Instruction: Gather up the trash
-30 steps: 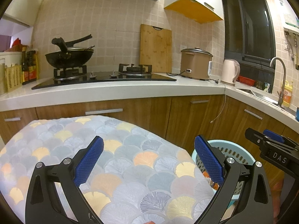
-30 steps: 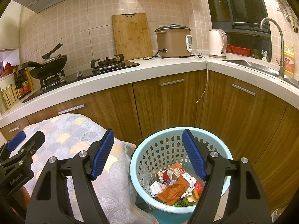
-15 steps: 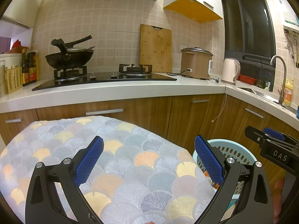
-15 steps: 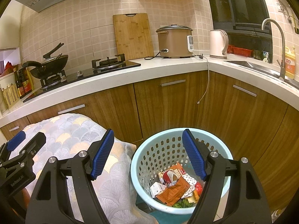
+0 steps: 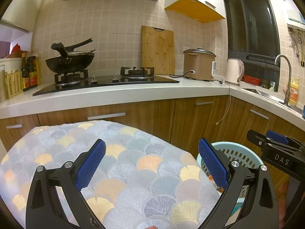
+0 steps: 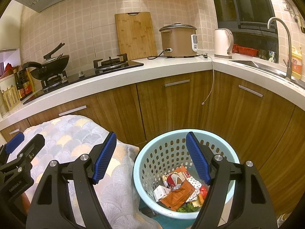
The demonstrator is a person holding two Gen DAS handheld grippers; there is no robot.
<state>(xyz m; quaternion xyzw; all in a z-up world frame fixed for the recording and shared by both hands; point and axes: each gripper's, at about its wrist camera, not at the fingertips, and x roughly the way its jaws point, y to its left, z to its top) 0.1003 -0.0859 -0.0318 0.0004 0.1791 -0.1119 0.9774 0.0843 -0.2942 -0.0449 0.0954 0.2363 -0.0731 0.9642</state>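
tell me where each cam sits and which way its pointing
Left wrist: on the left gripper, facing the stove counter over the patterned cloth; its open blue-padded fingers show, the right gripper at the right edge.
Right wrist: on the right gripper, looking down into the blue basket of trash; open fingers show, the left gripper at left.
Shared: cloth, basket, cutting board, rice cooker.

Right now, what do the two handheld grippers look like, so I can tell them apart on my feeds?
Both look alike: a black frame branching into two arms with silver bolts, each ending in a blue, ridged finger pad. The left gripper and right gripper match. Seen side-on, the right gripper's body carries white "DAS" lettering; the left's body carries small white lettering too blurred to read. No cables or sleeves show.
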